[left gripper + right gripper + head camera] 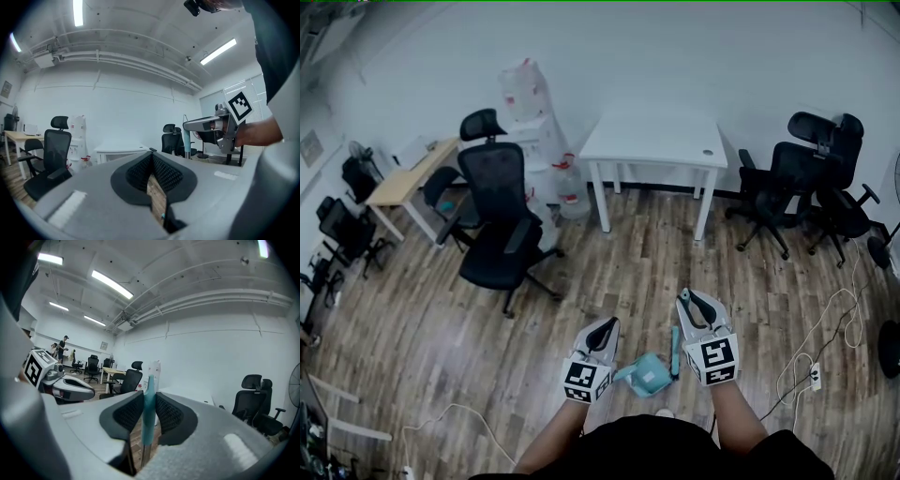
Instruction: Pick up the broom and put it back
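Observation:
The broom is teal. In the head view its handle [675, 352] runs down beside my right gripper [692, 300], and a teal head or pan piece [649, 375] lies just below, between the two grippers. In the right gripper view the pads are shut on the upright broom handle [149, 413], which fills the gap of the right gripper [149, 399]. My left gripper [605, 326] hangs to the left of the broom with nothing in it. Its jaws meet at the tips in the left gripper view [151, 157]. That view also shows the right gripper [220, 129] with the teal handle [187, 140].
A white table [656, 141] stands against the far wall. A black office chair [497, 234] is ahead on the left, more black chairs [811, 187] at the right. Stacked water bottles [530, 103] and a wooden desk [412, 178] stand at the back left. Cables and a power strip [814, 375] lie on the floor at the right.

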A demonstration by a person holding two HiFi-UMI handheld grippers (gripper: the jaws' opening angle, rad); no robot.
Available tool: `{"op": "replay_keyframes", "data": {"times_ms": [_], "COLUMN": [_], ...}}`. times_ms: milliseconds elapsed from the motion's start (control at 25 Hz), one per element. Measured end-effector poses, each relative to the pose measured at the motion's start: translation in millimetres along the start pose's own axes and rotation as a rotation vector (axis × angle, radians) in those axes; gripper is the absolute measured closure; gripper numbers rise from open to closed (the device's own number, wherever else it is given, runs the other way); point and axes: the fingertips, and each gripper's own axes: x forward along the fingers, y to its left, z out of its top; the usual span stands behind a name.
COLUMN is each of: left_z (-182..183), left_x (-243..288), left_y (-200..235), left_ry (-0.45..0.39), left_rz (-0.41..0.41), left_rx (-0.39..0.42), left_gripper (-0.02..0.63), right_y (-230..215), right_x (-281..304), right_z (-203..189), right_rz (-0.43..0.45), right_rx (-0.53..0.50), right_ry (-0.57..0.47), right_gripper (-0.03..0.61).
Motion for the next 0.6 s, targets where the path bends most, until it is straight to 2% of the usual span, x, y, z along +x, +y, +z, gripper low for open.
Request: {"op": "replay_keyframes", "data": {"times_ms": [320, 600], "left_z": [-7, -17], "left_x": [-1, -3], "left_y": [-10, -7], "left_ry": [0.014, 0.040], "left_rz": [-0.030, -0.015], "left_rx": [-0.013, -0.026], "left_gripper": [0.597, 0.597], "right_y": [-6, -10], "right_x": [-3, 0], "right_z": [-4, -18], "right_rz": [-0.018, -0.014], "right_rx": [-0.001, -0.013], "right_ry": [0.007, 0.036], "right_gripper": [0.490, 0.489]}}
